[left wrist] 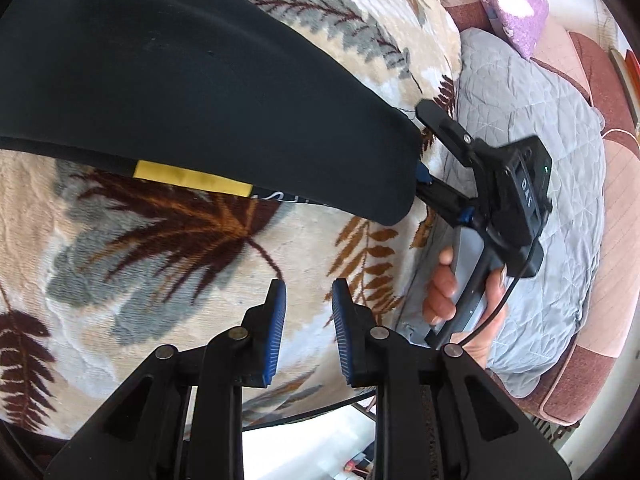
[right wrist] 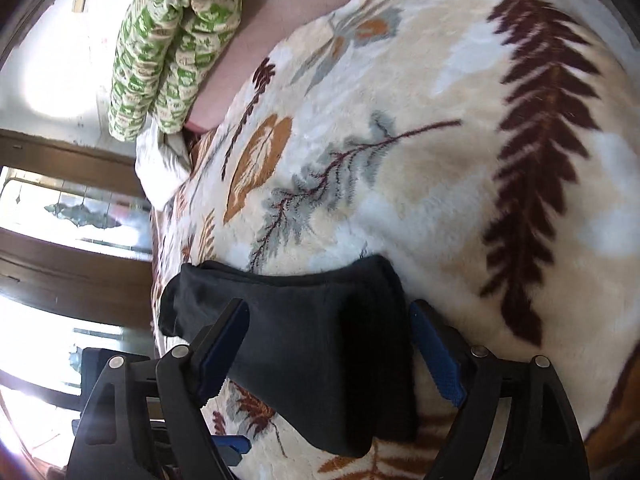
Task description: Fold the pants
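the right gripper (right wrist: 328, 356) stands wide around the folded pants (right wrist: 304, 344), ungripped; the left gripper (left wrist: 309, 328), narrow and empty, cannot stop the fold springing open.

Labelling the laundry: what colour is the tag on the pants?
Yellow: the tag sits on the black pants edge, clearest in the left wrist view.

black pants (left wrist: 180, 92) cut off at left edge, yellow label (left wrist: 192, 180) partly tucked under
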A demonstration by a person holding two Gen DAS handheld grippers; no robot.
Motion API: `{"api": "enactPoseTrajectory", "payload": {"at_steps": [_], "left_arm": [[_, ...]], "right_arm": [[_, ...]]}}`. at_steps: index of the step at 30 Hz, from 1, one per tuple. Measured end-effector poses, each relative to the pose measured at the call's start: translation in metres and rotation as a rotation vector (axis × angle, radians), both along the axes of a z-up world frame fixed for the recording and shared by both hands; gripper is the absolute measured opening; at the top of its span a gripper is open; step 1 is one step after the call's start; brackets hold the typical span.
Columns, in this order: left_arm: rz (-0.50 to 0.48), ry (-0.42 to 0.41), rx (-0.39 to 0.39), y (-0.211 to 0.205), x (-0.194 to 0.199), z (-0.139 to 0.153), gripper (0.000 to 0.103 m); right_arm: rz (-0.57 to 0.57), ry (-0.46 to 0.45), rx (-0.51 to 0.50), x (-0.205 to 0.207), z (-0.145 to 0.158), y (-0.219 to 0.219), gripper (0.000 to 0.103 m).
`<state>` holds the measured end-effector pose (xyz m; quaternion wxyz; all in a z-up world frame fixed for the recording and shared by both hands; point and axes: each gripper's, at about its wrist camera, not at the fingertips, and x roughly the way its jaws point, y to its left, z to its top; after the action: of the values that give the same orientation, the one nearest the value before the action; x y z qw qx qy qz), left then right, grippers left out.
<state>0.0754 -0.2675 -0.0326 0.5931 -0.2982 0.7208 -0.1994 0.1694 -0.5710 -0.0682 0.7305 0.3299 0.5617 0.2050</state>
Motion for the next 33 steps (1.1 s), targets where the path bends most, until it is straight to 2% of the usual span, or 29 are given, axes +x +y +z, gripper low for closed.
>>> {"api": "enactPoseTrajectory", "payload": {"at_steps": [4, 5, 7, 8, 9, 11, 14, 20, 24, 28, 33], "left_arm": [[0.005, 0.004, 0.008, -0.003, 0.000, -0.002, 0.021], [0.009, 0.010, 0.007, -0.001, -0.001, -0.003, 0.021], [0.019, 0.012, 0.011, -0.001, 0.000, -0.004, 0.021], [0.029, 0.009, 0.015, -0.001, 0.000, -0.004, 0.021], [0.037, 0.005, 0.017, -0.002, 0.001, -0.004, 0.021], [0.065, 0.013, 0.016, -0.003, 0.001, -0.006, 0.021], [0.125, 0.038, -0.006, -0.009, -0.002, -0.008, 0.021], [0.236, 0.015, -0.043, -0.032, -0.014, -0.008, 0.021], [0.345, 0.027, -0.109, -0.032, -0.019, -0.021, 0.021], [0.406, -0.020, -0.103, -0.024, -0.014, -0.026, 0.020], [0.477, -0.037, -0.155, -0.025, -0.009, -0.032, 0.020]], "right_arm": [[0.065, -0.007, -0.011, 0.007, 0.001, 0.005, 0.084], [0.082, -0.017, -0.023, 0.006, 0.002, 0.006, 0.081], [0.088, -0.024, -0.026, 0.004, 0.004, 0.002, 0.059], [0.083, -0.019, -0.025, 0.003, 0.003, -0.001, 0.037], [0.071, -0.006, -0.018, 0.001, 0.000, -0.004, 0.024], [0.052, -0.001, -0.018, -0.005, -0.001, -0.007, 0.018], [0.033, -0.037, -0.012, -0.011, 0.011, -0.007, 0.015], [0.026, -0.038, -0.080, -0.014, 0.033, 0.004, 0.015], [0.003, -0.036, -0.075, -0.013, 0.038, 0.004, 0.015], [-0.001, -0.030, -0.074, -0.014, 0.040, 0.006, 0.015], [0.002, -0.034, -0.069, -0.012, 0.045, 0.009, 0.015]]}}
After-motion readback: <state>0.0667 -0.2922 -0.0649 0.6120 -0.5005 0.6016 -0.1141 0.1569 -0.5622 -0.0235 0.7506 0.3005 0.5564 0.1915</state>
